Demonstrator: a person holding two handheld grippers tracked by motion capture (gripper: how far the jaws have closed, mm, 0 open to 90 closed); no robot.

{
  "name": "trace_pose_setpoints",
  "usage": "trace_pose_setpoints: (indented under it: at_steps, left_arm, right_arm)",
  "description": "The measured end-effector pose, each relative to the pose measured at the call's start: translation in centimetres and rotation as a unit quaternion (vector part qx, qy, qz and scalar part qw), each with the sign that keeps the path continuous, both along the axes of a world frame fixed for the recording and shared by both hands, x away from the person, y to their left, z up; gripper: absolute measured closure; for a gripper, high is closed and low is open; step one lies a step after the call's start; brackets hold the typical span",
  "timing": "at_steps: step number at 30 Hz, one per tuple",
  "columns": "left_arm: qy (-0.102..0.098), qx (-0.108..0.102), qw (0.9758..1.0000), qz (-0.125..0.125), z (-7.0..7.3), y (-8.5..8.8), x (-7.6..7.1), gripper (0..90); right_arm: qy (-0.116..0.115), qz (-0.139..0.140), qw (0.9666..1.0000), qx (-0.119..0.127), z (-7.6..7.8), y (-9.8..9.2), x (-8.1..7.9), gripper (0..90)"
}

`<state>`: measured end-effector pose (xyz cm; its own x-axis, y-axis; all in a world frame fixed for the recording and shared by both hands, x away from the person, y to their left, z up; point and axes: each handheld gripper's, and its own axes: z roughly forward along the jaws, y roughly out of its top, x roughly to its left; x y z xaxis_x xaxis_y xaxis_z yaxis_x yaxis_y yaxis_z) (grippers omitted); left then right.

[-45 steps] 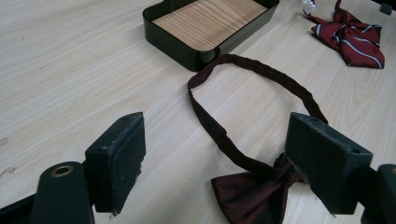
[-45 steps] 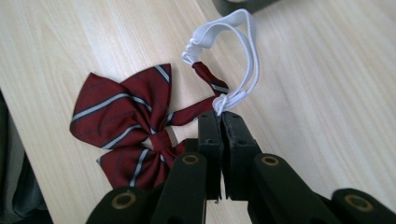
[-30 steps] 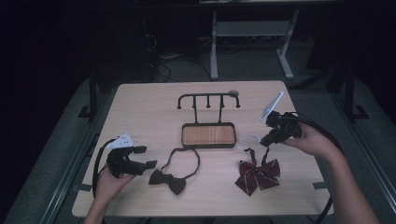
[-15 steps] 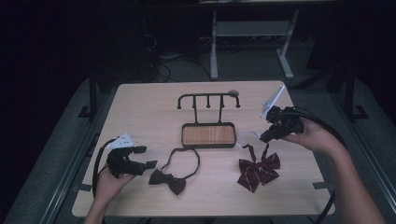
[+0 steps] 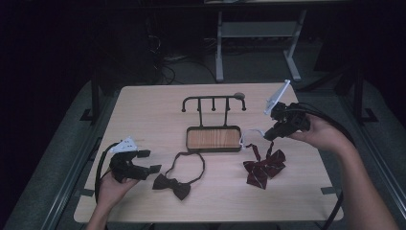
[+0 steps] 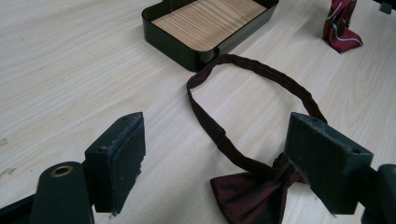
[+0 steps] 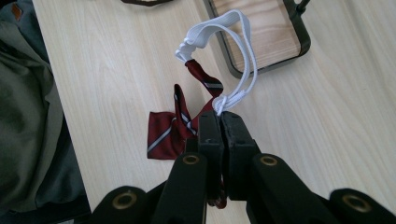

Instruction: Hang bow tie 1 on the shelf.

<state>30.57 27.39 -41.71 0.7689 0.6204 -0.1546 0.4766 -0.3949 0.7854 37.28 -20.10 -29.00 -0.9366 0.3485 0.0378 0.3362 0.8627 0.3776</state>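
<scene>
Two bow ties lie before us on the bench, and we work one of them. Nearest us, at the front left, our left gripper rests low over the wood with its jaws standing wide apart and nothing between the pads. Just beyond its jaws lies the dark bow tie, its knot near the right-hand jaw in the left gripper view and its neck band spread in an open loop on the surface, reaching toward the tray.

A little farther off, on the right half, the red striped bow tie sits partly on the wood. Our right gripper has its jaws pressed together on that tie's white elastic band, pinching it close to the knot where the band meets the red cloth; the white loop stands up from the jaws and the striped cloth hangs below them, its lower part touching the bench.

Behind both ties, at the middle, stands the black tray with a wooden floor, and from its far edge rises a black rack with short pegs hanging from its bar.
</scene>
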Motion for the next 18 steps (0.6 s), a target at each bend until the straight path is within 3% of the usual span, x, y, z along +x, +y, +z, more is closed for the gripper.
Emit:
trace_pose_setpoints:
  at_steps: [18]
  left_arm:
    - [-0.001,-0.001,1.0000,0.000,0.0,0.0,0.0,20.2]
  right_arm:
    - [-0.016,0.001,0.9999,0.005,2.1,1.0,0.9,87.2]
